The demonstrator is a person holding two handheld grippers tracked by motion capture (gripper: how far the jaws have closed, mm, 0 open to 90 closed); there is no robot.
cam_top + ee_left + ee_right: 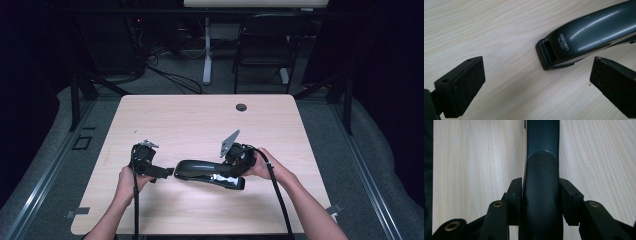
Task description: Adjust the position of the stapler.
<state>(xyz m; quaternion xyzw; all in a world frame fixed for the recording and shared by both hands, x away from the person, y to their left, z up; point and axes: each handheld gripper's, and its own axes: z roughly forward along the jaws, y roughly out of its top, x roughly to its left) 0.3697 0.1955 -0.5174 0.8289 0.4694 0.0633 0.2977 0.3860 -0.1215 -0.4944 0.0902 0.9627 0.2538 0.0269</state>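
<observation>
Right gripper view: the stapler (541,202) is being clamped by the right claw (540,200) at its rear end. Ahead of the wide-spread left claw (534,82), its nose is lying on the table (486,30); the glossy body is risking being twisted loose.

"deli" printed on the stapler (584,37)

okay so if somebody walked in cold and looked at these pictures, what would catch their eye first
A long, glossy black stapler lies near the front middle of the pale wooden table. The right gripper is clamped on the stapler's rear end, its pads pressing both sides. The left gripper points at the stapler's front tip with jaws wide open and nothing between them.
</observation>
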